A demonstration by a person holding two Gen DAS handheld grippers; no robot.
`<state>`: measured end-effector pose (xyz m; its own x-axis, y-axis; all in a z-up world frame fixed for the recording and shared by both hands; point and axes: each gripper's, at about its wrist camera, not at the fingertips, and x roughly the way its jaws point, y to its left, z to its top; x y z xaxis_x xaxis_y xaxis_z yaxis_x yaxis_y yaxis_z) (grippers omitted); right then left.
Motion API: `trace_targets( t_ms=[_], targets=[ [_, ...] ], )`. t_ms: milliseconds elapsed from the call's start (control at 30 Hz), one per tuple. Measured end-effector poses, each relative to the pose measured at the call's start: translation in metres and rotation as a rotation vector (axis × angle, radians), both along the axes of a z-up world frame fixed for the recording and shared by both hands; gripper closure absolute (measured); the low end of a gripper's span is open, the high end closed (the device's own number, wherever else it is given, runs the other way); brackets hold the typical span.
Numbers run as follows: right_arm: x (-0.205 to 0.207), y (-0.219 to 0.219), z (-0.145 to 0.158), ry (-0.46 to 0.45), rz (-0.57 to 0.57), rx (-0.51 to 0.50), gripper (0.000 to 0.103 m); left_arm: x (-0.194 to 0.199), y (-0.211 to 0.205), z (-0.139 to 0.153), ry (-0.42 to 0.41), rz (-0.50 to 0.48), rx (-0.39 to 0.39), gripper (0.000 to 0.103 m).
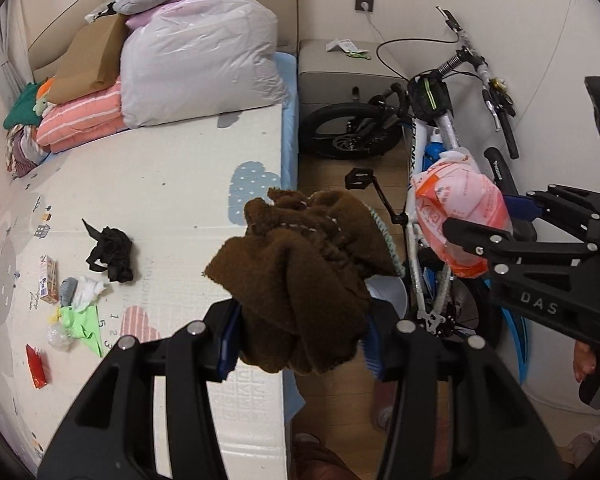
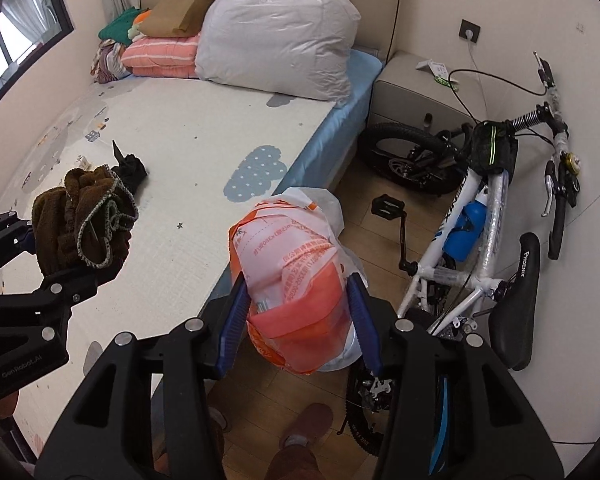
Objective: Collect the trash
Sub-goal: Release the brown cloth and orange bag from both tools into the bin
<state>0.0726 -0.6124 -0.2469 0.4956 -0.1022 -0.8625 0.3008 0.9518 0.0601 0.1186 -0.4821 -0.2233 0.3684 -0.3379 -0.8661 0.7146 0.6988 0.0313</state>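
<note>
1. Closest to my left lens, the left claw is clamped on a brown fleece cloth, held in the air over the edge of the bed. I judge it soft, light and floppy; it bunches, so a pinch deep into the bulk should hold better than one at a loose hem.
2. Right claw is closed around an orange-and-white plastic bag, held up over the floor beside the bed. I judge the film thin, slippery and easily torn; the gathered neck looks like the safest hold.
3. Bed: a patterned mat covers it, flat and giving. Bedding and a large pale sack are stacked at the head.
4. Bicycle leans by the wall, near the right claw; the pedal and bars could snag the bag.
5. Remaining litter on the mat, well apart from both claws: a black crumpled item, a small carton, white tissue, a green scrap and a red wrapper. All look light; I judge the tissue and wrapper need a low, flat pinch.
</note>
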Motion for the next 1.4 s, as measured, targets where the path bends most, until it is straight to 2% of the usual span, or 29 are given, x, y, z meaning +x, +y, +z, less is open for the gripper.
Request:
trace_targets(
  t_ms=[167, 233, 300, 600, 1000, 1067, 1133, 1233, 1400],
  targets=[
    [-0.006, -0.019, -0.018, -0.007, -0.017, 0.033, 0.052, -0.012, -0.026, -0.006, -0.004, -0.037, 0.016, 0.054],
    [-0.007, -0.023, -0.022, -0.016, -0.022, 0.040, 0.040, -0.013, -0.031, -0.008, -0.011, -0.043, 0.022, 0.054],
    [-0.009, -0.027, -0.023, -0.021, -0.027, 0.038, 0.034, -0.017, -0.036, -0.009, -0.015, -0.050, 0.031, 0.054],
    [-0.036, -0.047, -0.013, -0.005, -0.074, 0.000, 0.033, -0.033, -0.054, -0.011, -0.015, -0.099, 0.048, 0.054],
    [-0.071, -0.087, 0.013, -0.020, -0.165, -0.049, 0.033, -0.046, -0.096, -0.012, 0.004, -0.175, 0.013, 0.050],
    [-0.074, -0.092, 0.013, -0.020, -0.176, -0.049, 0.033, -0.045, -0.103, -0.015, 0.006, -0.181, 0.018, 0.045],
    [-0.077, -0.097, 0.014, -0.015, -0.185, -0.050, 0.033, -0.044, -0.110, -0.020, 0.008, -0.174, 0.034, 0.033],
    [-0.082, -0.102, 0.014, -0.011, -0.199, -0.051, 0.033, -0.042, -0.117, -0.021, 0.005, -0.174, 0.035, 0.029],
    [-0.082, -0.104, 0.017, -0.011, -0.210, -0.048, 0.033, -0.040, -0.118, -0.017, -0.003, -0.174, 0.044, 0.029]
  ],
)
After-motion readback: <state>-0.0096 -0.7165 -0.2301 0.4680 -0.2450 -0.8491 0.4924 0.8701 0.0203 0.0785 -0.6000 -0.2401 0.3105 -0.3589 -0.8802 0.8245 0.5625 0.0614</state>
